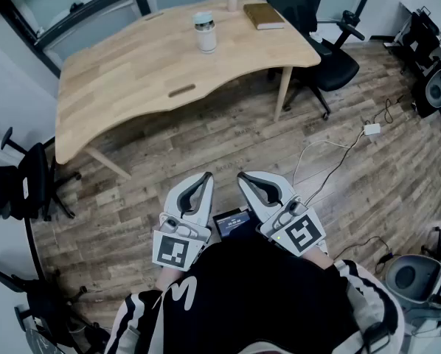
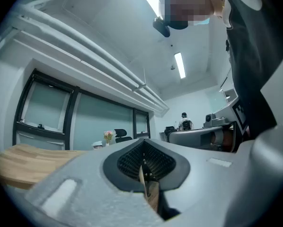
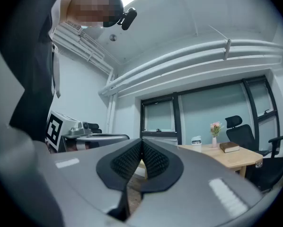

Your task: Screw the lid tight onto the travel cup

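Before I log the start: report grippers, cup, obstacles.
Left gripper, right gripper shut, empty. Cup on table, lid on top, far ahead. Book beside cup, apart.

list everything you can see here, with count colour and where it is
table: one, light wood, far side
travel cup: one, white, lid on top, standing on the table
book: one, brown, on the table right of the cup
vase: one, pale, holding flowers, at the table's far edge
office chairs: at least two, black, one right of the table, one at the left edge
cable: one, white, on the floor, right
left hand-held gripper: grey, shut, empty
right hand-held gripper: grey, shut, empty
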Tool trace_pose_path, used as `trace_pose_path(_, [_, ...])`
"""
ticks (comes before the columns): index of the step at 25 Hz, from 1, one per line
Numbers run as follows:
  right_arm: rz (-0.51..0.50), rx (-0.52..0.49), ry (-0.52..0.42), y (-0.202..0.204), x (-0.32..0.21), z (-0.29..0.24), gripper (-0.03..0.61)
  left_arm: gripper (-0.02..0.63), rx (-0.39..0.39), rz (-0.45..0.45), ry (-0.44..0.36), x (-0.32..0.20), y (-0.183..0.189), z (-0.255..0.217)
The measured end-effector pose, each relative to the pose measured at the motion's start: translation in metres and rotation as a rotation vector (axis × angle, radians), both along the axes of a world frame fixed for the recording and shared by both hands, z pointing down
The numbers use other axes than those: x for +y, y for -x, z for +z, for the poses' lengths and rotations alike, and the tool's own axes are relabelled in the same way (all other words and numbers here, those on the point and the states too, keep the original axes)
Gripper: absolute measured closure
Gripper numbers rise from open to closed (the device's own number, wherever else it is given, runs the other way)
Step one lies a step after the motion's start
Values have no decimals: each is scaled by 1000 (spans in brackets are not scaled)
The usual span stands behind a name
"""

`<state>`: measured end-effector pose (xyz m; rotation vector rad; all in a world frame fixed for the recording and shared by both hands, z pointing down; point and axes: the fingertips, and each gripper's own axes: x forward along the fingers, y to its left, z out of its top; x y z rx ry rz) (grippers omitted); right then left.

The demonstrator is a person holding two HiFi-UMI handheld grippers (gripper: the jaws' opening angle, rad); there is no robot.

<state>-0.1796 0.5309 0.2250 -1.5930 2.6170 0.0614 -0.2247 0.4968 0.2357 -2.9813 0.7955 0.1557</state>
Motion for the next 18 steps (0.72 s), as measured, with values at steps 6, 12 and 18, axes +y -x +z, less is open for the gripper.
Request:
trace_pose_path(6, [-8,-5,6,10,1,5,580,614,0,-3,-3,1,9,2])
trace_pose_path(12, [-2,5,-3,14,0,2,580,614,0,12,-3,2,12,2])
trace_pose_path(18, [22,3,-5,17,3,2,580,613,6,15,-10,4,19,1])
